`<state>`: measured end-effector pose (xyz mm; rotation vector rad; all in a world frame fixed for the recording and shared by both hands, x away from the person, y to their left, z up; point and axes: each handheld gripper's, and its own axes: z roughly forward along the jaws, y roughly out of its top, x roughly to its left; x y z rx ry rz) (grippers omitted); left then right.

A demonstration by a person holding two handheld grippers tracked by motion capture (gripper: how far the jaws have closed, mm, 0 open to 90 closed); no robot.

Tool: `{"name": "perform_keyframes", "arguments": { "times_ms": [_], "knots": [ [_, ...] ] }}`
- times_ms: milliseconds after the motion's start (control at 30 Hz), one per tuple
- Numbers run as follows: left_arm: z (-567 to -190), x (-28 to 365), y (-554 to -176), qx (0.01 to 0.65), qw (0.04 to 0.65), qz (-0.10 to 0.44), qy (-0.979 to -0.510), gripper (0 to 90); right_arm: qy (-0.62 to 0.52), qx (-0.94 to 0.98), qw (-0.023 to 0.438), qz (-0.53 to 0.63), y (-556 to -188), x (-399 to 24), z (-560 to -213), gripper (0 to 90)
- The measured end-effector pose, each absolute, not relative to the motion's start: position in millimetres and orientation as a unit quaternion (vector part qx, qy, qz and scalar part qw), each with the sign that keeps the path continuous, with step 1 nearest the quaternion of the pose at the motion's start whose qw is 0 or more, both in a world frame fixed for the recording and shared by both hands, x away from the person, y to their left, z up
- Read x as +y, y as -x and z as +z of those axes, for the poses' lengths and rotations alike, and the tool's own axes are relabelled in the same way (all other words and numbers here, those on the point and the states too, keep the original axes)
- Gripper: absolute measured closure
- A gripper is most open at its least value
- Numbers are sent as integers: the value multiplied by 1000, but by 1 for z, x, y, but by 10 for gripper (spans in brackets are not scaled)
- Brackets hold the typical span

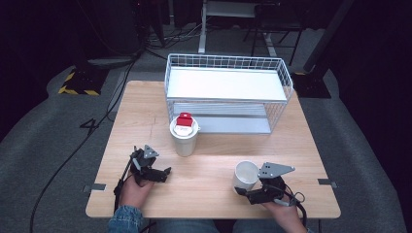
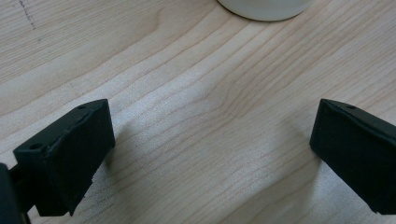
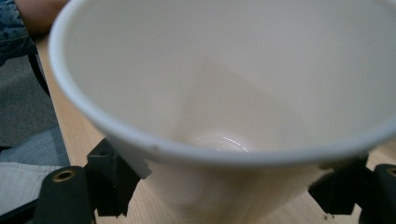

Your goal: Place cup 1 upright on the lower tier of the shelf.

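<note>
Left gripper (image 1: 154, 171) rests low on the wooden table (image 1: 145, 116), held in the person's left hand (image 1: 134, 190) near the table's front edge, and its jaws stand wide apart with nothing but bare wood grain between them. Its own camera looks along those two black jaws at the tabletop, and at the top of that view sits the rounded base of a white cup (image 2: 264, 9), apart from the jaws.

Further right, behind and to the right of that gripper, stands a lidded white paper cup (image 1: 184, 138), upright on the table, with a small red item on its lid (image 1: 184, 120) (too small to say what it is). This cup stands just in front of the white wire basket rack (image 1: 228, 92), which takes up the far middle of the table and has a white shelf on top and a lower shelf beneath.

Right of the lidded cup and nearer the front edge is the open white paper cup (image 1: 246, 175), empty inside, its mouth open upward. Right gripper (image 1: 248, 191), held in the person's right hand (image 1: 284, 211), is clamped on this cup: in the right gripper view its black jaws press against the lower wall on either side, and the rim fills most of that picture. A blue denim sleeve (image 1: 125, 219) shows at the left wrist.
</note>
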<state>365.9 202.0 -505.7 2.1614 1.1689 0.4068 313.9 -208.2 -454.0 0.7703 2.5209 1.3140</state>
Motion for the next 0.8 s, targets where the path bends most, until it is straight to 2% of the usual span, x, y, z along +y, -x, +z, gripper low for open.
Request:
{"name": "perform_keyframes", "arguments": {
  "times_ms": [800],
  "knots": [
    [-506, 201, -366, 461, 318, 162, -813, 4, -257, 850, 130, 442, -363, -181, -413, 229]
  ]
}}
